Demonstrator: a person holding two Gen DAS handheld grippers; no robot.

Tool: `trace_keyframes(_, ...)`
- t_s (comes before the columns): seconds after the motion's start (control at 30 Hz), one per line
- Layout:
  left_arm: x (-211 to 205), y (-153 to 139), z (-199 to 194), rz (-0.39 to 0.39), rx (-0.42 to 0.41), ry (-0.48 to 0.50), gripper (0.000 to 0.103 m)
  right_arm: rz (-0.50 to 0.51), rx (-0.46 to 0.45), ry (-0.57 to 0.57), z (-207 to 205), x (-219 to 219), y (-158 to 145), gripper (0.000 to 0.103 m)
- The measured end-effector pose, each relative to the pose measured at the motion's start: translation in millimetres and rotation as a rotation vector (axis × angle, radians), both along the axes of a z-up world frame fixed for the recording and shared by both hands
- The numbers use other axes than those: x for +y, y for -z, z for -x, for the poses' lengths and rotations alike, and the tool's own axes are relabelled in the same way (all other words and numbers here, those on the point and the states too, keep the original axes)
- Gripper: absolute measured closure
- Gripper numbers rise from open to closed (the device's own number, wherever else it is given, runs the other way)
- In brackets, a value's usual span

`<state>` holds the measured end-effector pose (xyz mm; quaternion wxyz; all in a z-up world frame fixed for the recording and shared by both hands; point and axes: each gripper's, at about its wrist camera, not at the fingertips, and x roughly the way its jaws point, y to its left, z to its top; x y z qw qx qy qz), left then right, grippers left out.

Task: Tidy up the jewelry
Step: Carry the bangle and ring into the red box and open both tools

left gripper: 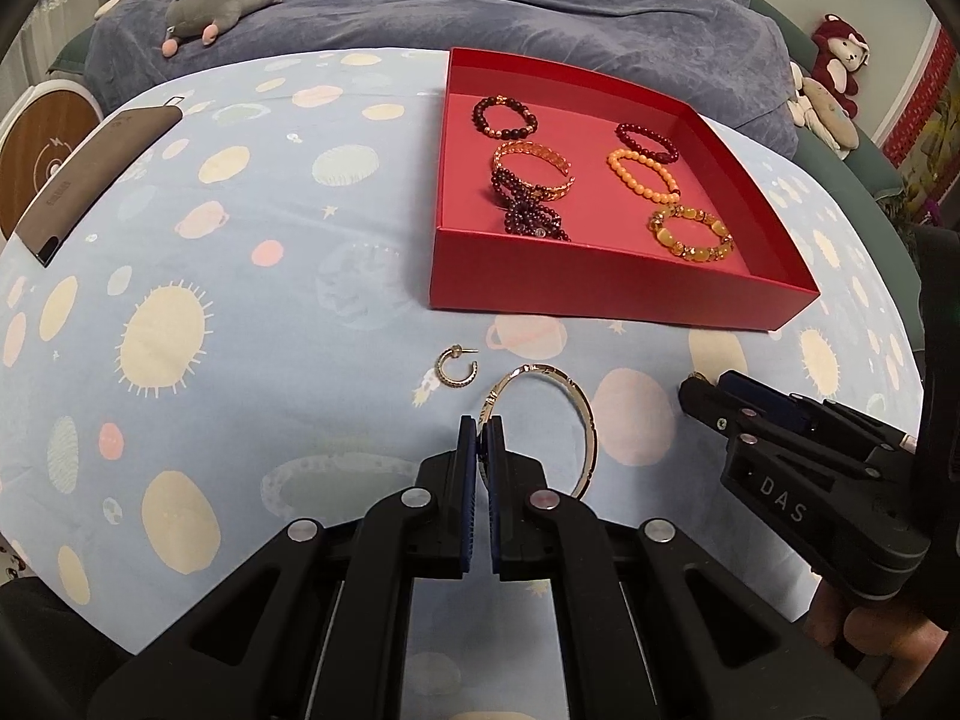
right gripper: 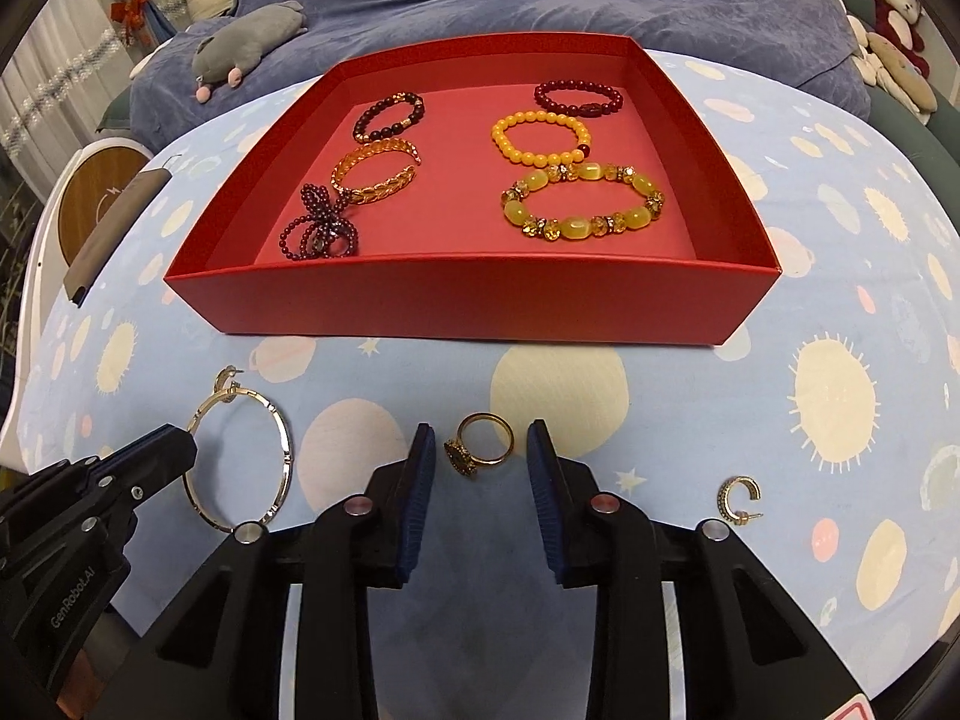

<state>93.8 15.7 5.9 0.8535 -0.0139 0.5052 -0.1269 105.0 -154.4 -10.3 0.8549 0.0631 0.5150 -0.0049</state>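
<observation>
A thin gold bangle (left gripper: 591,438) lies on the star-print cloth, and my left gripper (left gripper: 482,429) is shut on its left rim. The same bangle (right gripper: 285,450) and left gripper (right gripper: 183,447) show at the left of the right wrist view. A gold ring (right gripper: 507,441) with a dark top lies between the fingers of my right gripper (right gripper: 480,441); the pads stand clear of it on both sides. The right gripper (left gripper: 699,387) also shows at the right of the left wrist view. The red box (right gripper: 450,300) behind holds several beaded bracelets (right gripper: 582,210).
One small gold hoop earring (left gripper: 457,365) lies left of the bangle, another (right gripper: 741,498) right of the right gripper. A dark flat case (left gripper: 96,174) and a round wooden-faced device (left gripper: 36,156) sit at the far left edge. Plush toys (left gripper: 222,0) lie on the blue blanket behind.
</observation>
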Motion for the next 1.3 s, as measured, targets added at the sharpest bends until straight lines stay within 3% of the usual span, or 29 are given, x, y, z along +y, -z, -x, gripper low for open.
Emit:
trace_keyframes(0.13, 1.0, 1.0, -0.5, 0.006, 0.003, -0.006, 0.100, -0.002, -0.006, -0.003, 4.0, -3.1, -1.4, 0.083)
trace_keyframes(0.2, 1.0, -0.1, 0.4, 0.009, 0.001, -0.007, 0.100, 0.006, -0.007, -0.007, 5.5, -3.7, -4.1, 0.094)
trace_keyframes(0.5, -1.0, -7.6, 5.2, 0.007, -0.011, -0.006, 0.100, -0.017, -0.009, 0.011, 18.6, -12.5, -10.0, 0.095)
trace_keyframes(0.77, -8.9, -27.4, 8.1, 0.023, -0.044, 0.013, 0.100, -0.039, -0.058, 0.031, 26.5, -25.7, -39.9, 0.095)
trace_keyframes(1.07, -33.2, -70.7, -13.4, 0.089, -0.116, 0.056, 0.100, -0.048, -0.145, 0.033, -0.5, -41.4, -80.1, 0.095)
trace_keyframes(1.3, -53.1, -73.2, -55.5, 0.092, -0.127, 0.052, 0.100, -0.045, -0.159, 0.020, -38.4, -45.7, -81.5, 0.095)
